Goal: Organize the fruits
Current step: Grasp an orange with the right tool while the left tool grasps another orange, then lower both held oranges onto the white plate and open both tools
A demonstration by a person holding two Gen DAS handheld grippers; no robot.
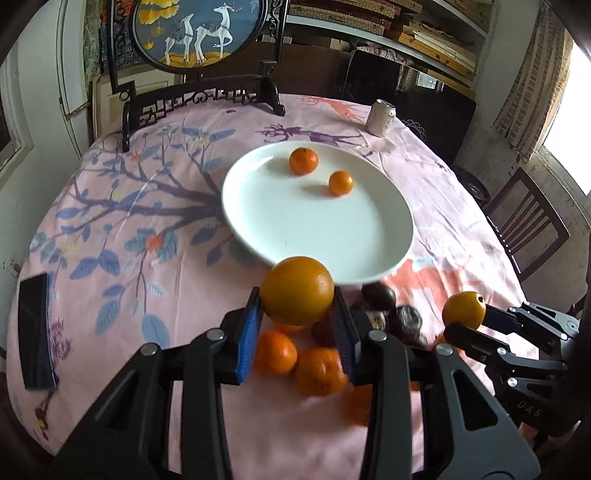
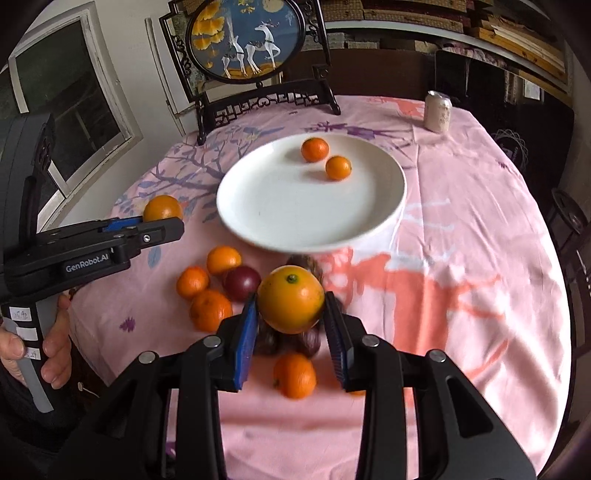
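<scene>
My left gripper [image 1: 297, 308] is shut on a large orange [image 1: 297, 290] and holds it above the table, just short of the white plate's near rim [image 1: 258, 254]. My right gripper [image 2: 290, 312] is shut on another large orange [image 2: 290, 299], also near the plate [image 2: 236, 221]. Two small tangerines [image 1: 303, 160] [image 1: 340, 182] lie at the far side of the plate. Loose tangerines [image 2: 208, 308] and dark purple fruits [image 2: 242, 282] lie on the cloth under the grippers. The left gripper with its orange [image 2: 162, 208] shows in the right wrist view, the right one [image 1: 464, 308] in the left wrist view.
The round table has a pink printed cloth [image 1: 461, 206]. A drink can [image 1: 381, 117] stands far right. A framed deer screen on a black stand [image 1: 195, 33] is at the back. A dark flat object [image 1: 35, 330] lies at the left edge. A wooden chair [image 1: 528, 221] stands to the right.
</scene>
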